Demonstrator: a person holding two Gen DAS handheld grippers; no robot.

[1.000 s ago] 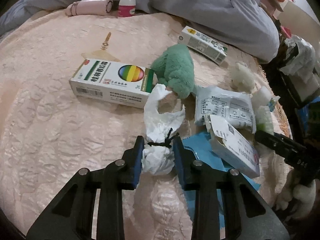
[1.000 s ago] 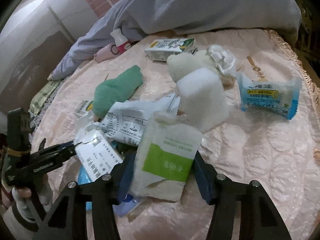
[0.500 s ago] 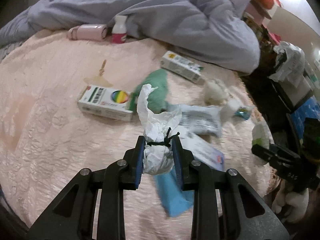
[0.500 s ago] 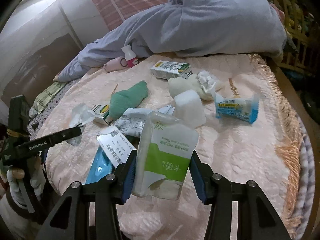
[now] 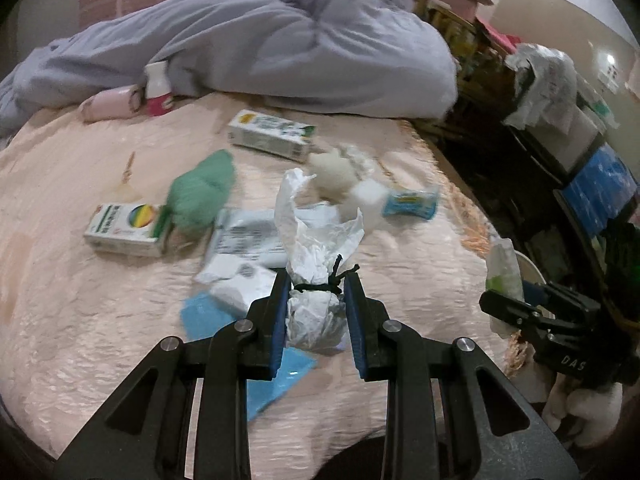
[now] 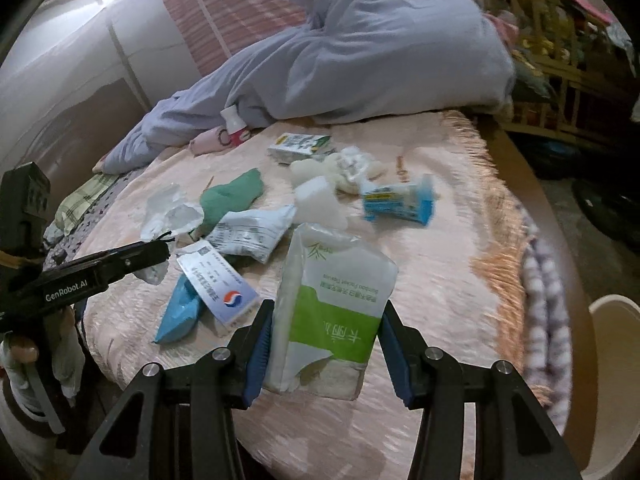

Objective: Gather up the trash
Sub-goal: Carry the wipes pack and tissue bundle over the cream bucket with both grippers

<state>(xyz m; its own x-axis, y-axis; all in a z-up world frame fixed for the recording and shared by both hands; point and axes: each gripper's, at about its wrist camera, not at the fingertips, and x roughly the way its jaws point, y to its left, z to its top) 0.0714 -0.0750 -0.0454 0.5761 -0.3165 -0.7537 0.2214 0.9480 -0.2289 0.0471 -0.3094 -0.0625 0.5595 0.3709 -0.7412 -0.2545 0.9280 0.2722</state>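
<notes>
My left gripper (image 5: 315, 312) is shut on a white tied plastic bag (image 5: 314, 276) and holds it above the pink bedspread (image 5: 80, 300). It also shows in the right wrist view (image 6: 158, 254) with the bag (image 6: 170, 212). My right gripper (image 6: 326, 336) is shut on a white-and-green tissue pack (image 6: 334, 308), lifted over the bed's front part. The pack also shows in the left wrist view (image 5: 504, 276). On the bed lie a rainbow box (image 5: 126, 229), a white printed pouch (image 6: 252, 234), a blue packet (image 6: 398, 200) and a white card box (image 6: 218, 284).
A green plush (image 5: 202, 192), cream plush (image 5: 334, 172), white foam block (image 6: 318, 202), green carton (image 5: 272, 134) and pink bottle (image 5: 158, 90) lie on the bed. A grey blanket (image 5: 280, 48) is heaped at the back. A cream bin rim (image 6: 614, 360) stands at the right.
Both grippers have pulled back and risen from the bed with their loads. The whole bed and the bin at the right have come into view.
</notes>
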